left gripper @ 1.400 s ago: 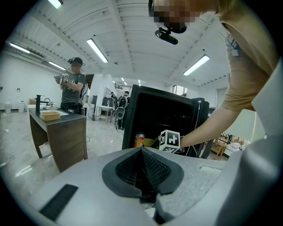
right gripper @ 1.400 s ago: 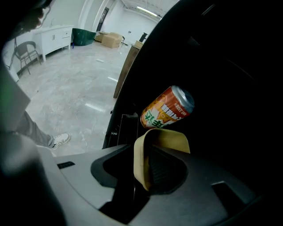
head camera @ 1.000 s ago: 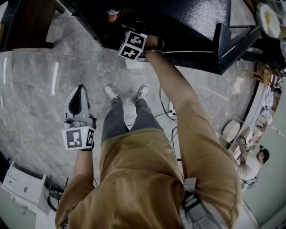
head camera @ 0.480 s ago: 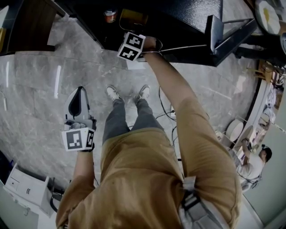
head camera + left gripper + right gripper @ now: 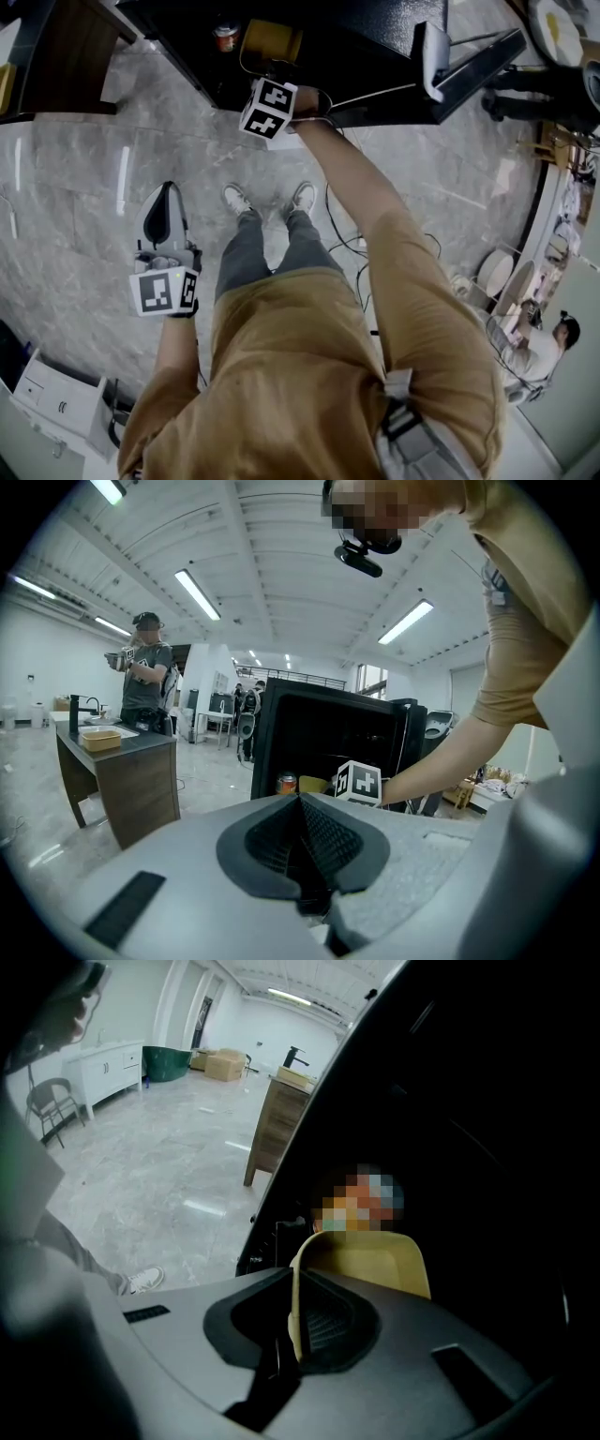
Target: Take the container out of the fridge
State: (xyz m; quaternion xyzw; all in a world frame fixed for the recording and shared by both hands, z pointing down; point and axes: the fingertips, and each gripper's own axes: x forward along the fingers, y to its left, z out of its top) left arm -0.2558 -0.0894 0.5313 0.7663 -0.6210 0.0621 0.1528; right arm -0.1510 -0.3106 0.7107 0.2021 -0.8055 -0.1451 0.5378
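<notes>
Just closed, the right gripper [image 5: 300, 1327] pinches the container [image 5: 375, 1265] rim between its jaws — left gripper [image 5: 302, 844] clenched; empty

Head camera: steeply down from above the person. Floor [image 5: 84, 187] mid-frame, fridge [image 5: 366, 42] far off at 12 o'clock.

Camera on left gripper [image 5: 169, 192]: nearly level across the room, fridge centred at mid-distance.

Camera on right gripper [image 5: 296, 1297]: tilted down, hard against the yellow container [image 5: 375, 1260], floor at 9 o'clock.

All three share the container. Head and left gripper views also share the can [image 5: 225, 36].
</notes>
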